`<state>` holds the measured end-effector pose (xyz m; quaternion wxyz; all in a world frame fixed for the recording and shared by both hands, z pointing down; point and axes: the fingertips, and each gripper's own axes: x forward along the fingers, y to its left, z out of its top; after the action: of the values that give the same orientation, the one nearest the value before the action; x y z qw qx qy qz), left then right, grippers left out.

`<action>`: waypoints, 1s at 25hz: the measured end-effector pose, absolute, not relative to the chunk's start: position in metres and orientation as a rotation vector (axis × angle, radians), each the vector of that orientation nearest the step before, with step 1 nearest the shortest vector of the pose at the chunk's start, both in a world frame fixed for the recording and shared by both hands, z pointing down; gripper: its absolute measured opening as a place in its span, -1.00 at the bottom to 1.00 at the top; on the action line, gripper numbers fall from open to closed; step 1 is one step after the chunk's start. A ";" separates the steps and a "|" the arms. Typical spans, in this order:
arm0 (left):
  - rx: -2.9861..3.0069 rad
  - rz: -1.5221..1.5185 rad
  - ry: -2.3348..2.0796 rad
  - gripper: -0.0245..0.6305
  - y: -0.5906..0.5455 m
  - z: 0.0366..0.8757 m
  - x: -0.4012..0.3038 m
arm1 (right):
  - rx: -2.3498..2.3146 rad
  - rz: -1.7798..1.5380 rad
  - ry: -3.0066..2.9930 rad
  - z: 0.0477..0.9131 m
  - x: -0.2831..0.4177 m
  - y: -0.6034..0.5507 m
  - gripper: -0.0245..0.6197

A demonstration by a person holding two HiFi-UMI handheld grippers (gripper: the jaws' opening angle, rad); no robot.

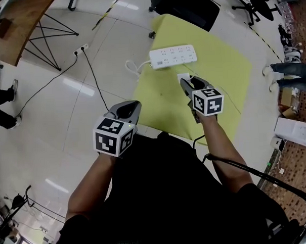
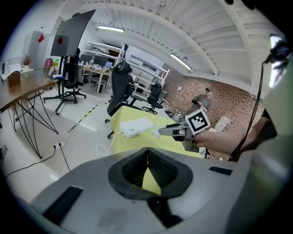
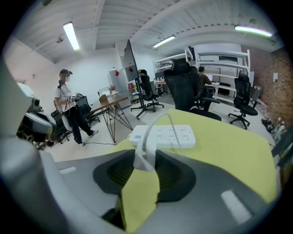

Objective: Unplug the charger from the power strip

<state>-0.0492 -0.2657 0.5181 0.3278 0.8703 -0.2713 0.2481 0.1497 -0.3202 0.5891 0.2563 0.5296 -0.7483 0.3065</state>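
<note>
The small white square charger (image 3: 143,159) w/ its thin white cable (image 3: 147,132) is out of the sockets. It sits between the right tongs (image 1: 187,81), which pinch it on both sides. In head view it is over the yellow-green desk (image 1: 222,75), at approx. 6 o'clock of the long white plastic power strip (image 1: 173,56) and apart from it. In right gripper view the cable makes an arch in front of the strip. The left tongs (image 1: 133,105), at approx. 8 o'clock of the charger, are pressed together w/ nothing in them.
</note>
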 end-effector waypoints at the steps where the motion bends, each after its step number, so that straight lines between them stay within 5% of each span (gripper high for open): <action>1: 2.285 0.657 -0.690 -0.91 -0.262 0.519 -0.043 | 1.440 0.842 -2.028 0.591 0.154 -0.311 -0.50; 25: 2.381 0.714 -0.515 -0.91 -0.204 0.502 0.065 | 1.566 1.383 -1.991 0.639 0.248 -0.157 -0.49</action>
<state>0.0647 -0.2040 0.5019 0.2971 0.8956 -0.1937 0.2686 0.2478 -0.1571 0.6393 0.1276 0.5382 -0.6843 0.4752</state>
